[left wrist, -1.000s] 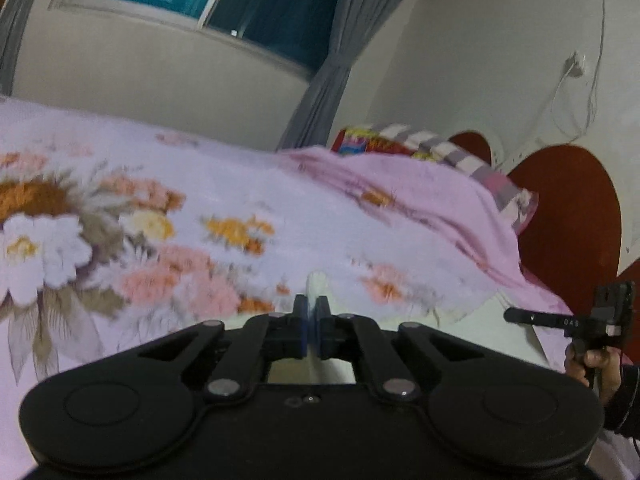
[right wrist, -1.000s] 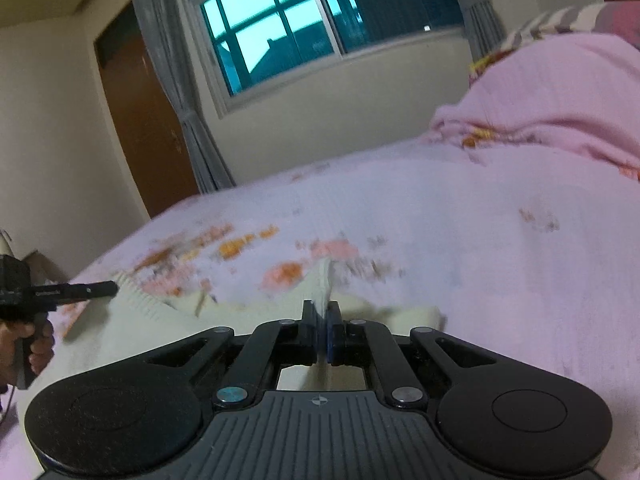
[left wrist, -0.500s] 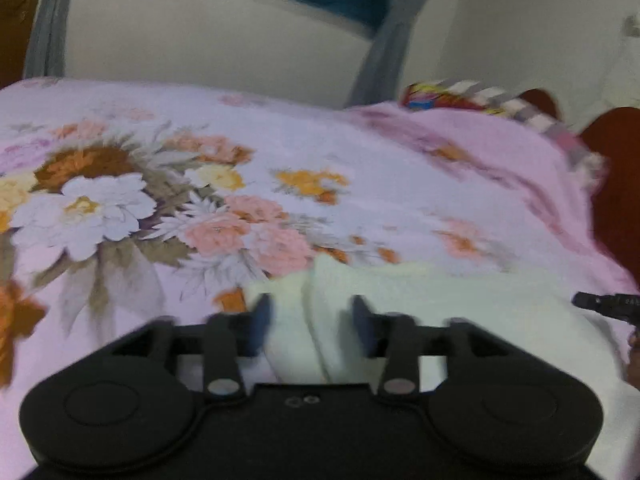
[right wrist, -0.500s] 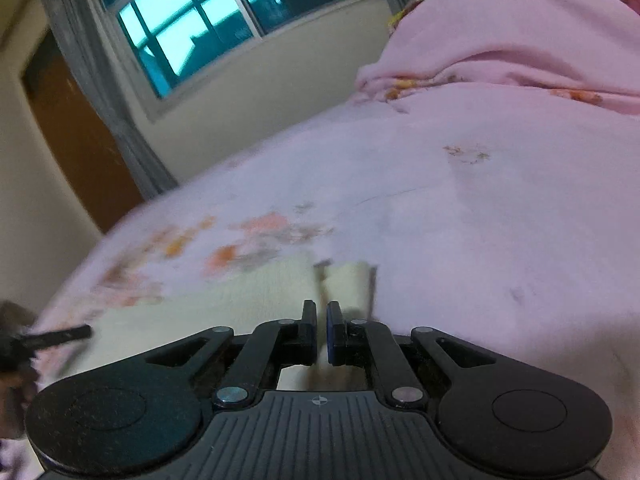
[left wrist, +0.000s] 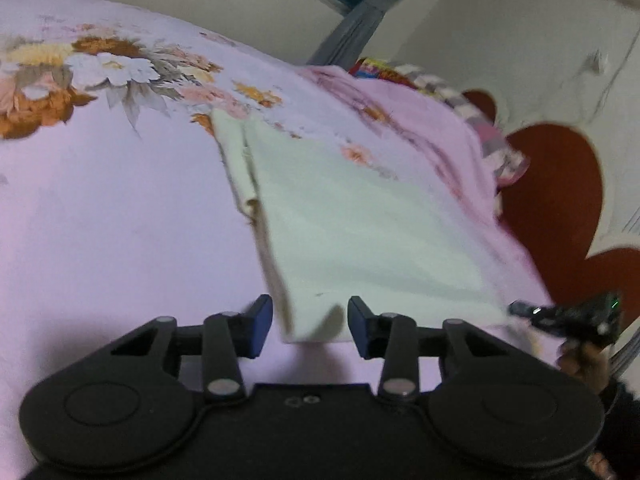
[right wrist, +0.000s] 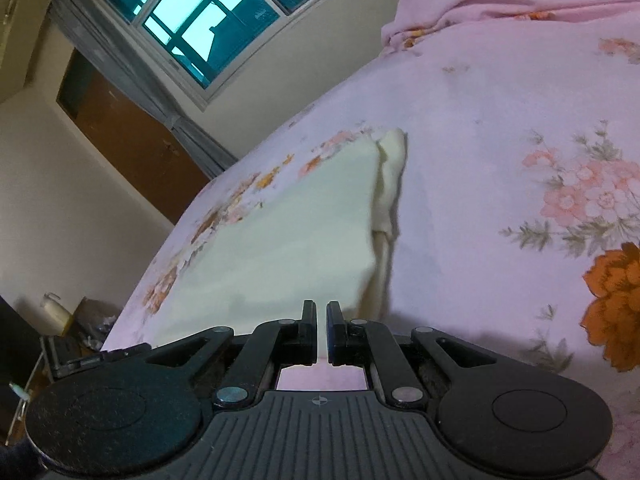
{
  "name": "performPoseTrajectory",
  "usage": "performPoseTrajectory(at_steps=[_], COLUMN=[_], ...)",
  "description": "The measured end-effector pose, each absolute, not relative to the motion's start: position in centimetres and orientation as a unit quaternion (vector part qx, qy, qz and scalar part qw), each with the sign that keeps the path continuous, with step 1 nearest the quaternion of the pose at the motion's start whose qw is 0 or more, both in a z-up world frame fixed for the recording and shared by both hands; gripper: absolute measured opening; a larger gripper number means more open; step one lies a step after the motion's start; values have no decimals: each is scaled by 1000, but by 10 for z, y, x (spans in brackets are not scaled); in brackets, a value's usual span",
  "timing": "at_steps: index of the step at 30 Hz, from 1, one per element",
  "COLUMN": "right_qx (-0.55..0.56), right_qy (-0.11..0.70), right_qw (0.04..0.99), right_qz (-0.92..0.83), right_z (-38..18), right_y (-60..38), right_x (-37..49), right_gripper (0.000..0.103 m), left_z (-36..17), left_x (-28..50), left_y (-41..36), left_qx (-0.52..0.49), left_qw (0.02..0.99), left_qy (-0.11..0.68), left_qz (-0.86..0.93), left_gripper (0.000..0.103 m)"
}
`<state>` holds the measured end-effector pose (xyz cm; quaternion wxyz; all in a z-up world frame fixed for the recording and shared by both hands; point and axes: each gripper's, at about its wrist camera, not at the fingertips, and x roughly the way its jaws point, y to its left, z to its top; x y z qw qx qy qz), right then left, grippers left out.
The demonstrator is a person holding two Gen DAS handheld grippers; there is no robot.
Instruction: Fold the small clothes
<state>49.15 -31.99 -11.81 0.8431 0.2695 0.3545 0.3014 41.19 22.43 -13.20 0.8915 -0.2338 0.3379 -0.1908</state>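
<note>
Cloth (left wrist: 360, 224), pale cream and folded flat, lies on the bed (left wrist: 100, 208) over a pink floral sheet. From the left wrist view, a narrower folded strip runs along the cloth's left edge, and big brown, white and orange flowers are printed on the sheet far to its left. The left claw (left wrist: 308, 326) stands wide, blue pads on either side of the cloth's near corner; the corner sits in the gap, and neither pad appears to press on it. Right of the cloth the sheet bunches up toward striped pillows (left wrist: 472, 112) and a dark red headboard (left wrist: 560, 200). At the far right edge the right claw (left wrist: 520, 308) shows as a blurred black tip just beside the cloth's right corner, with the hand (left wrist: 580, 364) that carries it below

From the right wrist view, a brown door (right wrist: 132, 136) and grey curtain (right wrist: 168, 108) stand at left under a window (right wrist: 208, 12). The cloth (right wrist: 288, 240) stretches away on the bed (right wrist: 480, 128), its folded strip on the right edge. The right claw (right wrist: 322, 330) is narrow, pads nearly together with a thin slit between them; the near edge of the cloth lies right at the tips, and I cannot tell whether any fabric is pinched. Pink and orange flowers mark the sheet to the right
</note>
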Motion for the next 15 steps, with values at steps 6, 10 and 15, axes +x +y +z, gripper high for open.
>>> performPoseTrajectory(at_steps=[6, 10, 15], right_qx=[294, 306, 319], right_qy=[367, 374, 355], right_qw=[815, 800, 815], right_qz=[339, 356, 330], right_z=[-123, -132, -133], right_y=[-314, -313, -323], right_x=[503, 507, 506], right_gripper=[5, 5, 5], left_z=[-135, -142, -156], left_x=[422, 430, 438], left_y=[219, 223, 232], left_qx=[-252, -289, -326], left_qw=[879, 858, 841], left_qy=[347, 356, 365], left_qz=[-210, -231, -232], left_gripper=[41, 41, 31])
